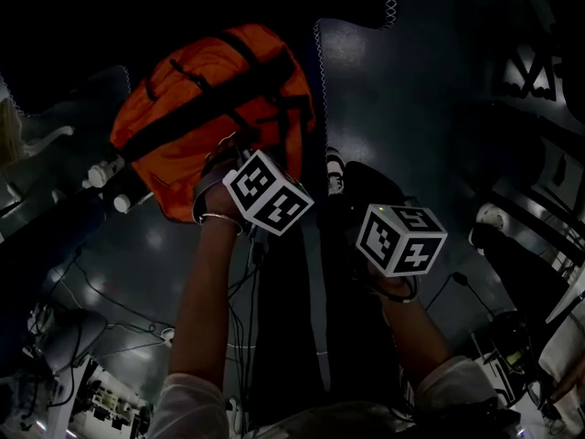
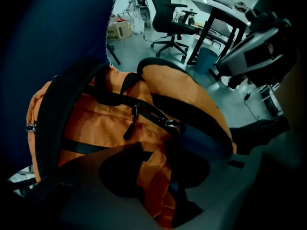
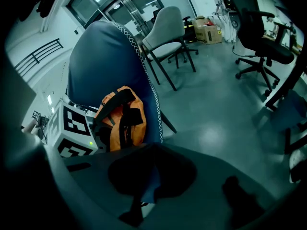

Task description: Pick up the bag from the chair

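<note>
1. Grey polished floor point(image 3: 216, 114) runs across a dim office, with a black office chair point(image 3: 254, 23), a cardboard box point(image 3: 206, 30) far back, and a blue bin point(image 2: 206, 59) beside a desk leg.
2. The orange bag point(image 1: 206, 108), crossed by black straps, sits on the seat of the blue chair point(image 3: 96, 56) and leans against its white-stitched back. I judge that it has not been lifted yet.
3. My left hand-held gripper point(image 2: 156, 176) points straight down onto the top of the bag. Its jaws stand apart with a raised fold of orange fabric between them, and I do not see the pads pinching that fold.
4. My right hand-held gripper point(image 3: 148, 181) hangs back from the chair, tilted down toward it. Its jaws stand only slightly apart and nothing is between them.
5. Progress, as I judge it: the reach is done. Closing on the fabric or a strap and raising the bag clear of the seat are still left.
6. Containers: the bag looks full and rounded, and a zip pull point(image 2: 130, 128) hangs on its top, but no opening shows, so I cannot see what it holds. The box and the bin are too far off to show their contents.
</note>
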### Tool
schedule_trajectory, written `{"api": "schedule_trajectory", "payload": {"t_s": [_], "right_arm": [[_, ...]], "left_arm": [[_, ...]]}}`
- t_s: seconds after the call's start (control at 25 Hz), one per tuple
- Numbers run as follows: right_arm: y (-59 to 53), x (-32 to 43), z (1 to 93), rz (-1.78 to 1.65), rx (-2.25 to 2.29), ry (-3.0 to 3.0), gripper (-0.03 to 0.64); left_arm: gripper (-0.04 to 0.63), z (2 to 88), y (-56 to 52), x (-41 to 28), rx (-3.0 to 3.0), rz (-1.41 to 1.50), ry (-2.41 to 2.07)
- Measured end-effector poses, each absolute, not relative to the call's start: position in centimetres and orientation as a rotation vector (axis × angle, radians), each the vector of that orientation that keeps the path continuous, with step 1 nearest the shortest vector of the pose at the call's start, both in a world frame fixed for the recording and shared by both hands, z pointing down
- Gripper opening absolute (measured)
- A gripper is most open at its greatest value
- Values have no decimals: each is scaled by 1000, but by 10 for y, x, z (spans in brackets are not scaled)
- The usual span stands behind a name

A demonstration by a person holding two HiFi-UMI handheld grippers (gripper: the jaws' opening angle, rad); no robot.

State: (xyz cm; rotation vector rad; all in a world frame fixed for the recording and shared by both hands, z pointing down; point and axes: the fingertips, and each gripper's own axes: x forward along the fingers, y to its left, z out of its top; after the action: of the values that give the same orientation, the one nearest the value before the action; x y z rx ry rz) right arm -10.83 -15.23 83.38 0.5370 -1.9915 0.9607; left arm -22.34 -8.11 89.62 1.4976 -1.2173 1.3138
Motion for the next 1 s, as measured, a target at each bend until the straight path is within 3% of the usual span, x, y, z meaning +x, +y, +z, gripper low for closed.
{"api": "schedule_trajectory", "payload": {"t_s": [0.44,1.0], "right_arm": [[-156,-112,839,991,562,-1982,32],[-171,-123,815,998,578,-2013,32]], "left_arm": [[78,901,-76,-215,1535,1338,-1172],[31,865,-78,-215,1485,1002,-1229]]}}
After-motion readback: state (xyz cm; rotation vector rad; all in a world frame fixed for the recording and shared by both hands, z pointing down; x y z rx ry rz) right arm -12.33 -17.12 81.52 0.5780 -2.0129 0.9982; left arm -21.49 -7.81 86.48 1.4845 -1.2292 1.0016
